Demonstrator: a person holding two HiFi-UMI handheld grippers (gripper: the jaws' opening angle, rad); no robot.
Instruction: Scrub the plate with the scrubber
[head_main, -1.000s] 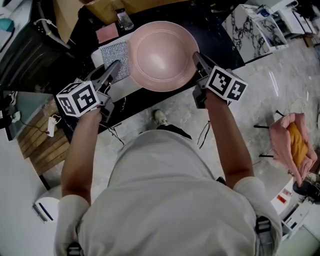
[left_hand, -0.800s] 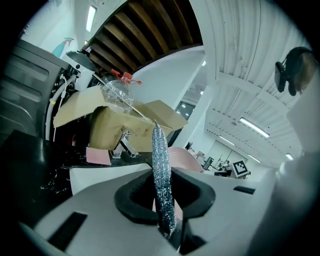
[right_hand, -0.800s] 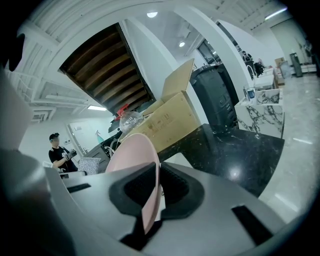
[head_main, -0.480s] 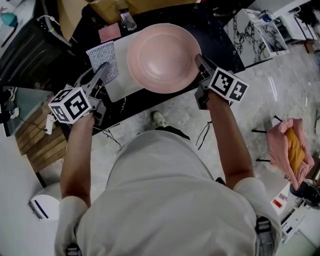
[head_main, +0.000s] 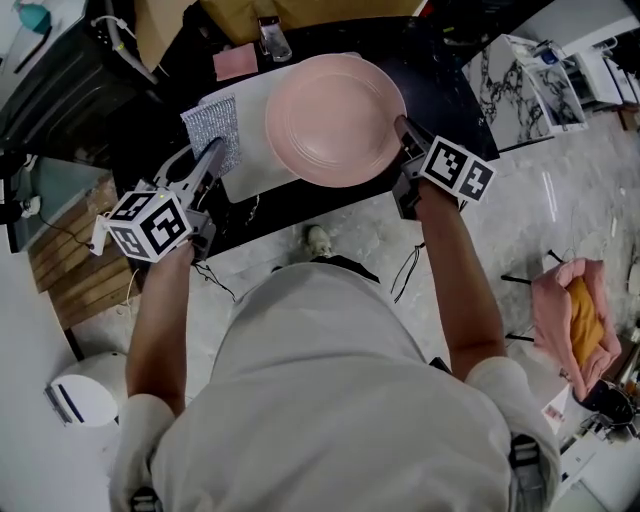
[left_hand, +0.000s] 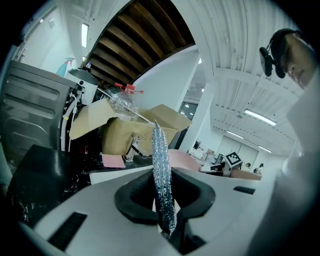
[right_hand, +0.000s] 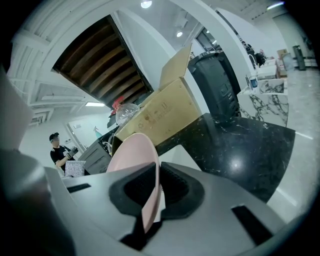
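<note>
Plate (head_main: 335, 120): pink, smooth, soft satin sheen.
Scrubber (left_hand: 161, 160): silver, sparkling, rough mesh cloth.
Counter (right_hand: 240, 145): black with pale veins, stone-like, glossy and reflective.
Mat (head_main: 250, 165): white, matt.
Boxes (right_hand: 160, 112): brown cardboard, matt.
Left gripper (left_hand: 162, 195) and right gripper (right_hand: 151, 194): smooth grey matt shells with black matt jaw linings.

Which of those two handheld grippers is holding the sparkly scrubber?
The left gripper: its jaws pinch the silver scrubber. The right gripper clamps the rim of the pink plate instead.
</note>
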